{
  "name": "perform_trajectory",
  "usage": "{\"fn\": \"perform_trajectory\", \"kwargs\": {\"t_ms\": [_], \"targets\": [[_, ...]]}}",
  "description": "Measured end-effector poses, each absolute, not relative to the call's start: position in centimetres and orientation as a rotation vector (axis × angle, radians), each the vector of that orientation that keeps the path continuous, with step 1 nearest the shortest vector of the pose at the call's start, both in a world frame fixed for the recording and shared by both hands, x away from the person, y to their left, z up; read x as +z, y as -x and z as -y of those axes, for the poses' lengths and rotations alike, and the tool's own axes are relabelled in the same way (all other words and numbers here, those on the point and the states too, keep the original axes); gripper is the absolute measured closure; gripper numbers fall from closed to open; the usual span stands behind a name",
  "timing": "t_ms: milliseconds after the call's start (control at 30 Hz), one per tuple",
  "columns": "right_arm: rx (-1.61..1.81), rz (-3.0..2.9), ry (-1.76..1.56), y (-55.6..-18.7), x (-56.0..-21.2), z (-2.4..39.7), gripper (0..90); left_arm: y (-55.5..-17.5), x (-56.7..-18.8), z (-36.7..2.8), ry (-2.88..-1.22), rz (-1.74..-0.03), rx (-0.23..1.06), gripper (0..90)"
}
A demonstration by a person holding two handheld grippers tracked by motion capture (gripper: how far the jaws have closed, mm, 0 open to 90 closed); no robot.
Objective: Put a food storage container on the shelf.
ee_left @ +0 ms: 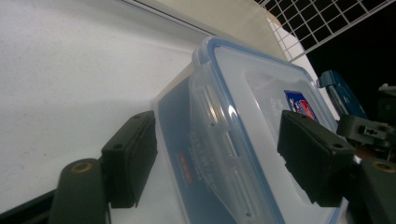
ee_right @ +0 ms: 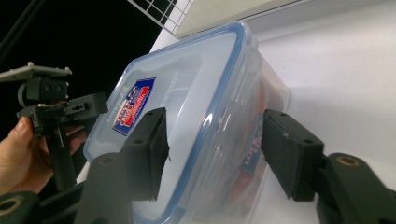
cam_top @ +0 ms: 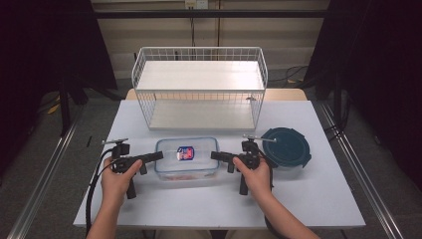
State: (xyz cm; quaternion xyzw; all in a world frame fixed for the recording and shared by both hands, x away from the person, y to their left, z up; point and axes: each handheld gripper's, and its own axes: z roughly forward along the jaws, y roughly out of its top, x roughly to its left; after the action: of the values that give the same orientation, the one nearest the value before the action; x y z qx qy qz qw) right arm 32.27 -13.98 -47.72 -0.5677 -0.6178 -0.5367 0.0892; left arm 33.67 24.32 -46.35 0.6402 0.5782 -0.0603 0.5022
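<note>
Tongs, left (cam_top: 158, 156): spread astride container (cam_top: 186, 158) end | tongs, right (cam_top: 215, 155): spread astride opposite end

1. Clear food container (cam_top: 186, 158): lid carries a blue, red and white sticker (ee_right: 134, 105); its wording is too blurred to read.
2. Container side wall: red printed strip (ee_left: 184, 169), illegible.
3. No other readable markings.
</note>
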Motion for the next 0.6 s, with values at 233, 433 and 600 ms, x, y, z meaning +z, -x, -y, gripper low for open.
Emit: {"fn": "perform_trajectory", "kwargs": {"t_ms": [233, 433, 600], "targets": [[-1.576, 1.723, 1.749, -31.9, -47.9, 13.8, 45.8, -33.3, -47.0, -24.4, -1.45, -1.428, -0.188, 34.1], [-1.569, 1.705, 1.762, -31.8, -47.9, 13.8, 46.2, -33.2, -47.4, -23.3, -1.449, -1.428, -0.256, 29.1], [-1.56, 1.628, 1.782, -31.7, -48.2, 13.8, 47.0, -33.0, -47.0, -23.7, -1.402, -1.461, -0.233, 40.2]]}}
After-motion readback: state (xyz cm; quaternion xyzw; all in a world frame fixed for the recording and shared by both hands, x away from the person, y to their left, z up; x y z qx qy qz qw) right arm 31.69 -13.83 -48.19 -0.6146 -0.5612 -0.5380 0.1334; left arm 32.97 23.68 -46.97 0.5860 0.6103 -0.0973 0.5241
